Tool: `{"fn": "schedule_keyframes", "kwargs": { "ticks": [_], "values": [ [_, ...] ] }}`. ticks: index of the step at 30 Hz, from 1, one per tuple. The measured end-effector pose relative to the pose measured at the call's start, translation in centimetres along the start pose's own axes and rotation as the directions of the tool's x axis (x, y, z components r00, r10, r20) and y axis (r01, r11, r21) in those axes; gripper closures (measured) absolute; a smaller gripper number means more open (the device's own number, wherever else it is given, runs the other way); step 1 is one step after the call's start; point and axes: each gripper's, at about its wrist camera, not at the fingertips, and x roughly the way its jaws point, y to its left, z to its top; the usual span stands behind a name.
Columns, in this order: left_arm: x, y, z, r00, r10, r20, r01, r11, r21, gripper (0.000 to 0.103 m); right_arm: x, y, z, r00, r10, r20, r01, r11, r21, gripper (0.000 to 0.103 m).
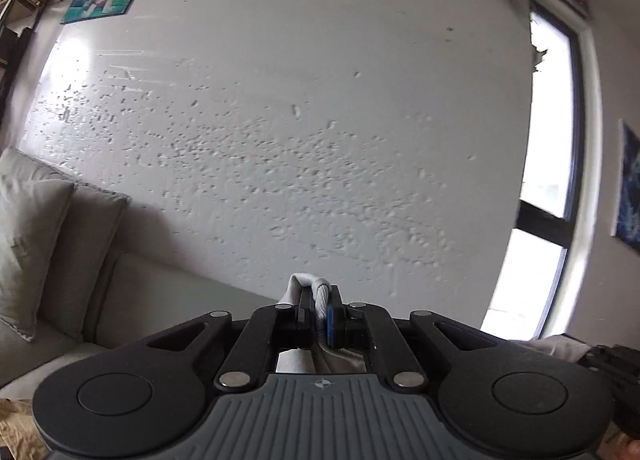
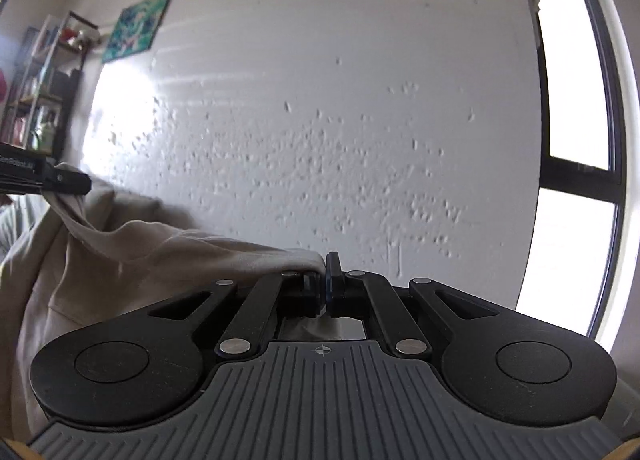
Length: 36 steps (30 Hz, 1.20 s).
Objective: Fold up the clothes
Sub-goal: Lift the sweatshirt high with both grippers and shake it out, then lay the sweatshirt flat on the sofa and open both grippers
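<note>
I have both grippers clamped on the garment [image 2: 120,256]: left gripper [image 1: 319,310] pinching a ribbed edge, right gripper [image 2: 322,292] a corner, cloth hanging leftward between them. I should keep both level and taut before lowering.

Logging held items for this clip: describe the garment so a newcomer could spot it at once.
Below the pitted white wall, a pale beige garment hangs stretched between the left gripper and right gripper. Unlike the couch cushions, it is held aloft.
</note>
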Motion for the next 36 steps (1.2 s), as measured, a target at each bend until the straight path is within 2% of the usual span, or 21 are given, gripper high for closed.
{"fn": "schedule_keyframes", "kwargs": {
  "ticks": [3,6,7,8,10,12,13,14,15,16,18,20,21,24,29,30,31,33,34,35,36],
  "values": [
    [2.0,0.6,-0.8,1.0,0.001,-0.004,-0.001,0.999,0.037,0.1,2.7,0.4,2.3,0.994,-0.067,0.081,0.069,0.997,-0.024,0.102],
    [4.0,1.2,-1.5,1.0,0.002,-0.009,-0.002,0.997,0.074,0.099,0.2,0.4,5.8,0.957,-0.118,0.265,0.135,0.99,-0.046,0.102],
    [4.7,1.4,-1.8,1.0,0.003,-0.01,-0.002,0.996,0.086,0.099,-0.3,0.4,5.9,0.951,-0.123,0.285,0.144,0.988,-0.051,0.102],
    [5.3,1.6,-2.0,1.0,0.003,-0.012,-0.002,0.995,0.099,0.099,0.0,0.5,4.1,0.967,-0.111,0.23,0.127,0.99,-0.057,0.102],
    [5.0,1.7,-5.5,0.991,0.013,-0.137,-0.001,0.996,0.087,0.099,0.4,0.7,0.6,0.989,-0.086,0.117,0.094,0.994,-0.064,0.102],
    [4.5,1.8,-9.5,0.96,0.021,-0.278,-0.002,0.998,0.069,0.099,0.9,0.9,-3.0,0.998,-0.059,0.003,0.059,0.996,-0.067,0.102],
    [4.2,2.2,-12.2,0.928,0.03,-0.37,-0.018,0.999,0.035,0.099,1.1,1.0,-4.8,0.997,-0.046,-0.054,0.042,0.997,-0.067,0.102],
    [3.9,2.8,-15.1,0.883,0.035,-0.468,-0.044,0.999,-0.008,0.1,1.4,1.1,-6.5,0.993,-0.032,-0.111,0.025,0.997,-0.067,0.102],
    [3.6,3.3,-18.1,0.827,0.034,-0.561,-0.073,0.996,-0.048,0.099,1.6,1.2,-8.3,0.986,-0.019,-0.167,0.008,0.998,-0.065,0.102],
    [2.7,4.0,-21.1,0.762,0.032,-0.646,-0.119,0.989,-0.091,0.1,1.8,1.3,-10.8,0.972,-0.006,-0.234,-0.008,0.998,-0.056,0.102],
    [0.5,5.4,-27.2,0.609,0.008,-0.793,-0.23,0.959,-0.167,0.1,2.0,2.1,-17.3,0.927,0.008,-0.374,-0.021,0.999,-0.028,0.102],
    [-1.7,6.3,-31.0,0.499,0.006,-0.867,-0.317,0.932,-0.176,0.1,1.3,3.2,-22.7,0.883,0.008,-0.47,-0.025,0.999,-0.029,0.102],
    [-2.3,6.3,-31.6,0.469,0.007,-0.883,-0.328,0.93,-0.167,0.1,0.8,3.6,-24.6,0.859,0.02,-0.512,-0.033,0.999,-0.016,0.102],
    [-3.5,6.0,-32.2,0.404,0.011,-0.915,-0.324,0.937,-0.132,0.1,-0.4,4.2,-29.4,0.779,0.07,-0.623,-0.055,0.998,0.043,0.102],
    [-5.6,5.6,-33.2,0.292,0.021,-0.956,-0.313,0.947,-0.075,0.097,-1.2,5.3,-32.5,0.698,0.069,-0.713,-0.103,0.995,-0.004,0.1],
    [-6.0,5.5,-33.4,0.27,0.023,-0.963,-0.31,0.949,-0.064,0.092,-1.3,5.4,-32.5,0.675,0.072,-0.734,-0.119,0.993,-0.012,0.093],
    [-6.4,5.4,-33.6,0.246,0.026,-0.969,-0.307,0.95,-0.053,0.08,-1.3,5.6,-32.4,0.652,0.075,-0.755,-0.136,0.991,-0.019,0.077],
    [-7.2,5.2,-34.0,0.2,0.031,-0.979,-0.299,0.954,-0.031,0.072,-1.7,5.8,-32.1,0.612,0.083,-0.786,-0.165,0.986,-0.025,0.059],
    [-7.6,5.1,-34.2,0.177,0.034,-0.984,-0.295,0.955,-0.02,0.069,-2.3,5.7,-31.4,0.612,0.096,-0.785,-0.17,0.985,-0.011,0.049],
    [-8.0,5.0,-34.4,0.153,0.037,-0.987,-0.291,0.957,-0.009,0.068,-3.0,5.6,-30.7,0.614,0.113,-0.781,-0.175,0.985,0.006,0.047],
    [-7.8,5.3,-34.3,0.167,0.043,-0.985,-0.296,0.955,-0.008,0.065,-3.6,5.4,-30.0,0.621,0.138,-0.772,-0.18,0.983,0.031,0.045]
  ]
}}
